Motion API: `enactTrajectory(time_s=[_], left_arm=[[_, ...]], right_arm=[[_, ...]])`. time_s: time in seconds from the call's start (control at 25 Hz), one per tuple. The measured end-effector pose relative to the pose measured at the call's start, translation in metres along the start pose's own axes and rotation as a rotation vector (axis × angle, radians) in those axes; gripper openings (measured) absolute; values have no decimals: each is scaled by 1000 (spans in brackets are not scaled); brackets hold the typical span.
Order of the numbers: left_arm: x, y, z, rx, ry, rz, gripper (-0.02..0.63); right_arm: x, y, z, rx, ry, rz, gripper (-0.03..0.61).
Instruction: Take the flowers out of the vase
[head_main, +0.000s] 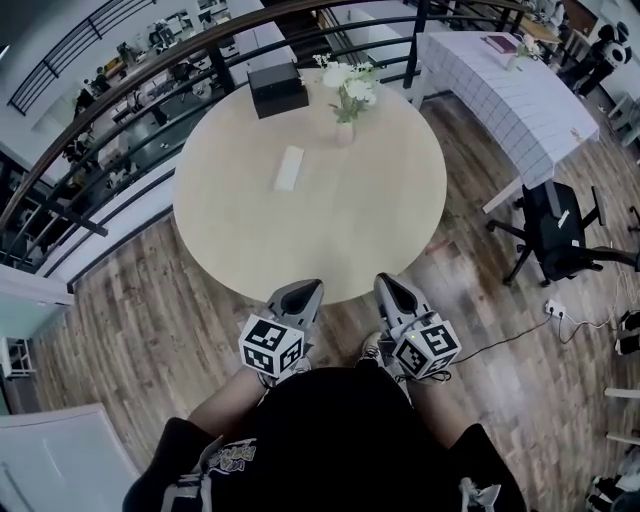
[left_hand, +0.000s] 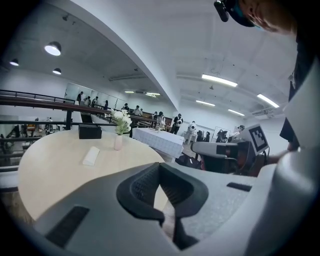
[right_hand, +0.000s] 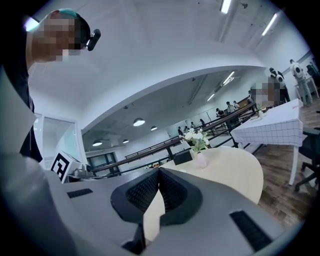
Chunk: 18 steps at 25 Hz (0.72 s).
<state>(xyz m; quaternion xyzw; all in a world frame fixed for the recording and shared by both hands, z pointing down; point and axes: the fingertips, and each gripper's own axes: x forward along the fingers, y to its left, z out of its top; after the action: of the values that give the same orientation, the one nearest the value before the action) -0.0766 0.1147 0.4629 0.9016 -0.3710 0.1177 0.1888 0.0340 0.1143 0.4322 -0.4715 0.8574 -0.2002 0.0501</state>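
Note:
White flowers (head_main: 350, 85) stand in a small pale pink vase (head_main: 344, 132) at the far side of a round beige table (head_main: 240, 240). The flowers (left_hand: 121, 120) and vase (left_hand: 118, 142) also show far ahead in the left gripper view, and the flowers (right_hand: 196, 137) and vase (right_hand: 200, 160) in the right gripper view. My left gripper (head_main: 305, 291) hovers at the table's near edge, shut and empty. Beside it my right gripper (head_main: 388, 287) is shut too, holding nothing. Both point toward the table, far from the vase.
A black box (head_main: 277, 88) sits at the table's far edge left of the vase, and a flat white object (head_main: 289, 168) lies nearer the middle. A railing (head_main: 120, 90) curves behind the table. A white-clothed table (head_main: 510, 90) and a black chair (head_main: 555, 230) stand to the right.

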Motion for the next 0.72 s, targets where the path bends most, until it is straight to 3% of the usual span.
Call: enactTrajectory(time_s=[0.72], left_arm=[[71, -39, 17, -40, -45, 99, 6]], right_arm=[[-10, -74, 33, -28, 42, 112, 21]])
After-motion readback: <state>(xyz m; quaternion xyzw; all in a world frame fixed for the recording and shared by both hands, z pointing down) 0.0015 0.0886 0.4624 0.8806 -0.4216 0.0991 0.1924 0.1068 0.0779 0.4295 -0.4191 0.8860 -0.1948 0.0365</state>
